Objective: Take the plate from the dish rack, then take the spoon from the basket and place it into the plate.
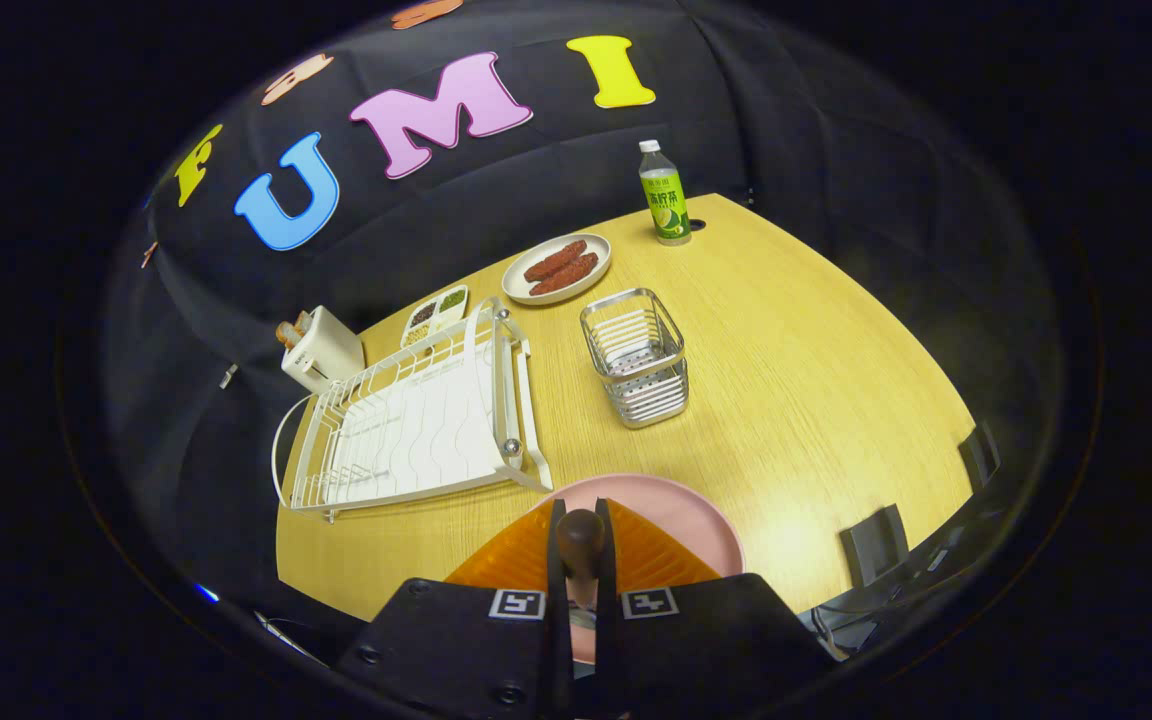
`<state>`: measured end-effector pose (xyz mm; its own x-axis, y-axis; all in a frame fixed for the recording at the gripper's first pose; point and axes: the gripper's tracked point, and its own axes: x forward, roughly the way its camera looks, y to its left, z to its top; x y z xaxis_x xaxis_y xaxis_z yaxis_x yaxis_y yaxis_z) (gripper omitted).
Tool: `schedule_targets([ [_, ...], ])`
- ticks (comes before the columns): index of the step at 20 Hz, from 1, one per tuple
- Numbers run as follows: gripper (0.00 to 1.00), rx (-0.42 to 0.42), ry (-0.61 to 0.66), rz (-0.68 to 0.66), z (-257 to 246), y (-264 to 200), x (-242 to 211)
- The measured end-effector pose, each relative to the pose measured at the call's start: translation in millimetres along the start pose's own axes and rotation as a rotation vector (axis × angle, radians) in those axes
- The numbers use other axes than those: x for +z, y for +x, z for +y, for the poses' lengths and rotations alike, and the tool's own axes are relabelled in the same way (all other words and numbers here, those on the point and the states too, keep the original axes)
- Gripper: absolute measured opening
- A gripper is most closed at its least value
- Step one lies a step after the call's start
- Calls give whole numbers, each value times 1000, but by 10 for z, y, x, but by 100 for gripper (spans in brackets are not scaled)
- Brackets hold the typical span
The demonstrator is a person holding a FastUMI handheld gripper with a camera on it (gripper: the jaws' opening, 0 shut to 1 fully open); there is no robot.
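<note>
My gripper (581, 520) is shut on the spoon (579, 548), whose dark rounded handle end stands up between the two fingers. Right under and just beyond the fingers lies the pink plate (691, 515) on the wooden table. The white wire dish rack (416, 420) stands beyond the fingers to the left, with no plate in it. The metal wire basket (636, 355) stands beyond the fingers, slightly to the right. The spoon's bowl is hidden below the fingers.
A white oval dish with sausages (557, 267) and a green bottle (664, 195) sit at the far side of the table (816, 360). A white toaster (320, 348) and a small divided tray (436, 312) stand behind the rack. Two dark clamps (874, 543) grip the table's right edge.
</note>
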<state>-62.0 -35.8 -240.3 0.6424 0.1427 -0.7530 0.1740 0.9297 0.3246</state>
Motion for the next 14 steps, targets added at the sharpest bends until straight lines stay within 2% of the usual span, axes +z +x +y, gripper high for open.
schedule_targets([
  [6,13,-9,-32,38,107,83,-217],
  [14,14,-20,25,94,145,248,-286],
])
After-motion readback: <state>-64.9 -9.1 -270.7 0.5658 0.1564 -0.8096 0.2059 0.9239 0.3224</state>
